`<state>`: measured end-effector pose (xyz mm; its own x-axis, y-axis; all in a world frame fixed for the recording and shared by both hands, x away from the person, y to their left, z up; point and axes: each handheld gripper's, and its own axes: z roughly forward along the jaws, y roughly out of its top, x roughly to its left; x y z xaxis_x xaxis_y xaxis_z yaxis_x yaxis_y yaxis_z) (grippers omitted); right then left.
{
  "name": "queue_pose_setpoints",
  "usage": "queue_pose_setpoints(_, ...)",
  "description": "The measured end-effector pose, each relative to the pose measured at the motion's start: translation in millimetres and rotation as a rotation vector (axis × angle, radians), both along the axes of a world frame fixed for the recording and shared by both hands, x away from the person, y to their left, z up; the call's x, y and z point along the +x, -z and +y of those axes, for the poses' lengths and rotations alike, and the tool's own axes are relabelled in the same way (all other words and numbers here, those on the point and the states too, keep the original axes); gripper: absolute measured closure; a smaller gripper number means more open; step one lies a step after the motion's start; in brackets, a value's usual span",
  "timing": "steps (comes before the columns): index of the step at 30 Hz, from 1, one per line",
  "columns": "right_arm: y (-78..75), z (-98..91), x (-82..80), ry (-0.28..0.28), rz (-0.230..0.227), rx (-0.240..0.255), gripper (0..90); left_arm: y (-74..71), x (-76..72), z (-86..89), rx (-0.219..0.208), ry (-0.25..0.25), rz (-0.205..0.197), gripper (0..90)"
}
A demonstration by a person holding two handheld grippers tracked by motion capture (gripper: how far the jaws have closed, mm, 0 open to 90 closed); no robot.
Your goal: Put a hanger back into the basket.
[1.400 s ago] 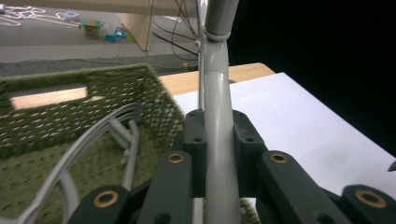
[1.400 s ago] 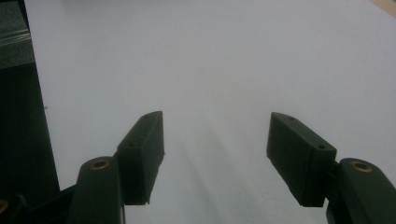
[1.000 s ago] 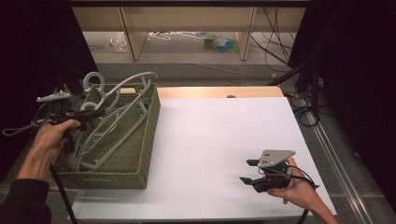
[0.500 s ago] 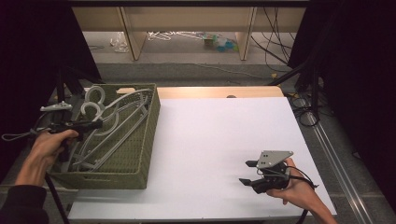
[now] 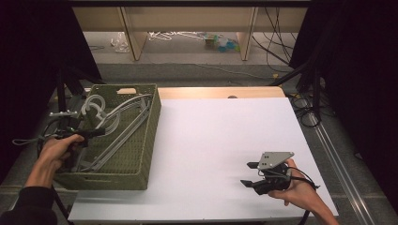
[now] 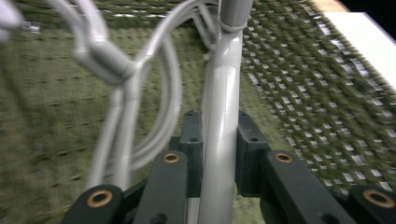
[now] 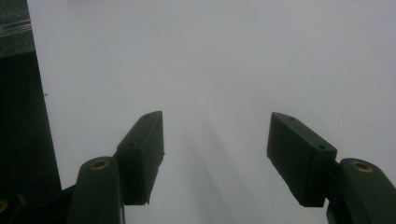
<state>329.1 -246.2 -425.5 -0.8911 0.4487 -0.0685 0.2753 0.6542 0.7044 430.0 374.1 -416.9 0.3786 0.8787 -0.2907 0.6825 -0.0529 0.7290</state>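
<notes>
A green woven basket (image 5: 152, 119) stands at the left of the white table top (image 5: 225, 131). Several grey plastic hangers (image 5: 119, 126) lie tangled inside it. My left gripper (image 5: 99, 131) reaches into the basket from the left. In the left gripper view my left gripper (image 6: 219, 137) is shut on the straight bar of one grey hanger (image 6: 224, 93), with a pad against each side. More hanger loops (image 6: 140, 88) lie beside it over the basket floor. My right gripper (image 5: 248, 174) rests open near the table's front right corner. In the right gripper view my right gripper (image 7: 215, 144) has only white table between its jaws.
A bare wooden strip (image 5: 220, 92) runs behind the white sheet. Cables (image 5: 305, 105) trail off the table's right side. Shelving legs (image 5: 133, 37) and loose items on the floor stand beyond the table. Dark curtains close both sides.
My left hand has come down, and the hangers that stood above the basket rim now lie lower inside it. The right hand and gripper have stayed put.
</notes>
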Motion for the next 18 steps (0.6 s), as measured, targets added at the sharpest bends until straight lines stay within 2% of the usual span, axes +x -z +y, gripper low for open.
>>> queue_pose_setpoints(1,0.1,-0.2,0.1,-0.001,0.006,-0.004,37.1,-0.6,-0.5,1.0,0.052,-0.002,0.0,75.7)
queue_pose_setpoints(2,0.1,-0.2,0.0,0.003,0.007,-0.004,37.0,-0.5,-1.1,1.4,0.083,-0.009,-0.001,74.3)
queue_pose_setpoints(4,0.1,-0.2,0.2,0.005,0.004,-0.003,36.8,1.1,-1.3,2.4,0.074,-0.022,-0.004,73.9)
queue_pose_setpoints(6,0.8,0.0,0.0,0.004,0.001,0.002,36.5,1.8,-1.5,2.8,0.082,-0.052,-0.006,72.6)
queue_pose_setpoints(10,0.3,-0.4,0.8,0.003,0.005,-0.002,36.4,-0.6,-1.4,4.1,0.109,-0.064,-0.006,70.6)
queue_pose_setpoints(14,1.0,-1.8,1.4,0.007,0.002,0.011,35.9,-12.8,-4.4,3.4,0.168,-0.087,-0.065,63.0)
queue_pose_setpoints(16,1.2,-3.3,2.4,0.028,0.001,0.021,34.9,-20.6,-7.6,0.8,0.164,-0.094,-0.1,55.0)
queue_pose_setpoints(18,1.1,-3.7,2.7,0.03,0.0,0.025,34.8,-28.6,-11.8,-3.0,0.149,-0.104,-0.136,53.4)
